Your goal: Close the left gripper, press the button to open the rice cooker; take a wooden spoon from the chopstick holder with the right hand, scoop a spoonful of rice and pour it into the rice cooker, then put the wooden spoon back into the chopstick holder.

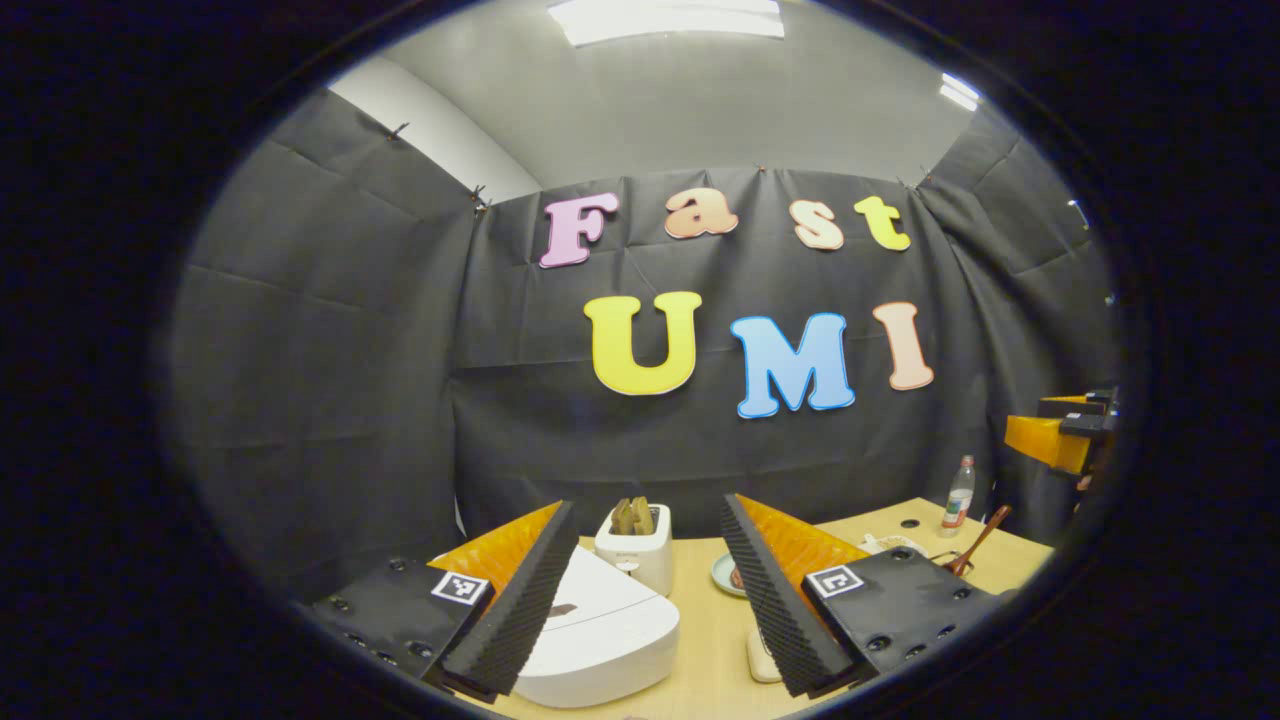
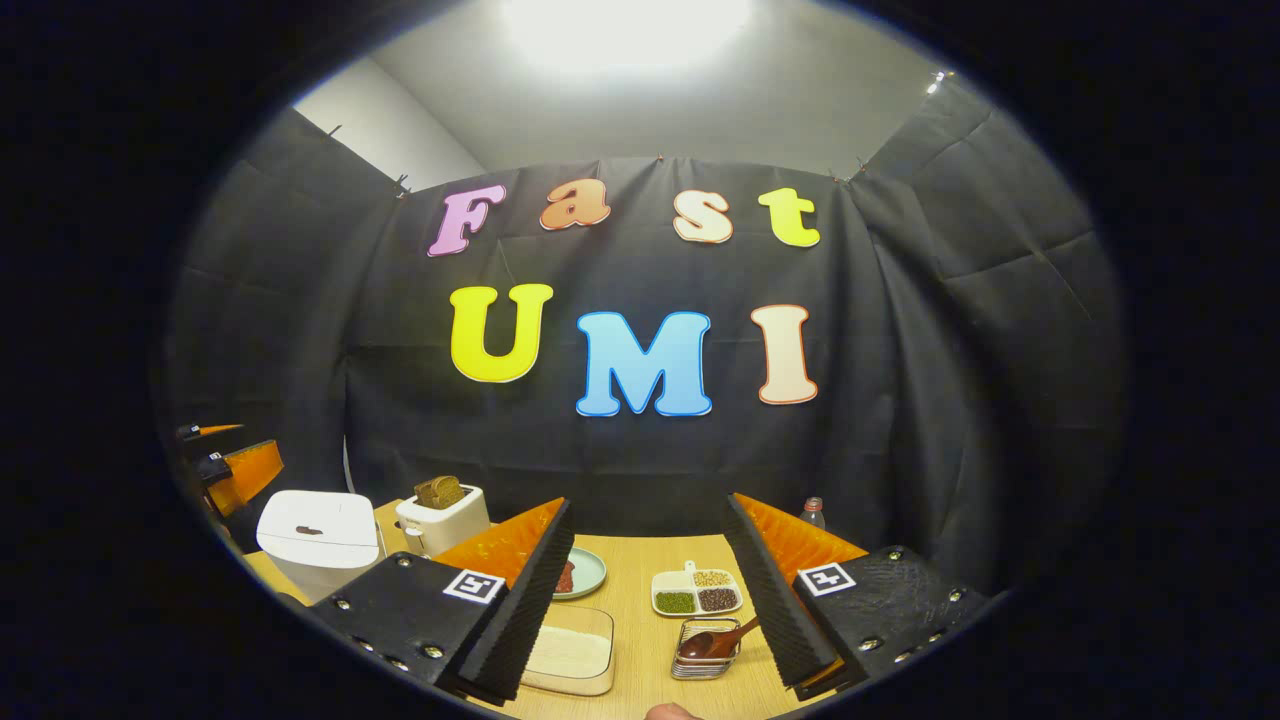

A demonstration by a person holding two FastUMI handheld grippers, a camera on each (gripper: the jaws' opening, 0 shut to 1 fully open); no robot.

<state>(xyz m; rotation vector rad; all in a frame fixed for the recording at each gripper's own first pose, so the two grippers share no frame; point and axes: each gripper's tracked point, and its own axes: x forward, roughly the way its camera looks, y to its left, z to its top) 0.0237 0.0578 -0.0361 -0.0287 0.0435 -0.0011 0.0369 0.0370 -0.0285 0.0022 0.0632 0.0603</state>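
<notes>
The white rice cooker (image 1: 600, 630) sits with its lid down, just below and between the fingers of my open left gripper (image 1: 645, 505); the cooker (image 2: 320, 540) also appears at far left in the right gripper view. My right gripper (image 2: 648, 502) hangs open over the table with nothing between its fingers. Below it a wooden spoon (image 2: 715, 640) rests in the metal chopstick holder (image 2: 700, 662). A clear box of white rice (image 2: 570, 650) lies to the left of the holder. In the left gripper view the spoon (image 1: 978, 542) pokes up at the right, below the right gripper (image 1: 1060, 435).
A white toaster (image 1: 635, 550) holding bread stands behind the cooker. A small green plate (image 2: 582, 573) and a divided dish of beans (image 2: 697, 592) lie mid-table. A bottle (image 1: 958, 495) stands at the back right. The left gripper (image 2: 235, 465) shows at far left.
</notes>
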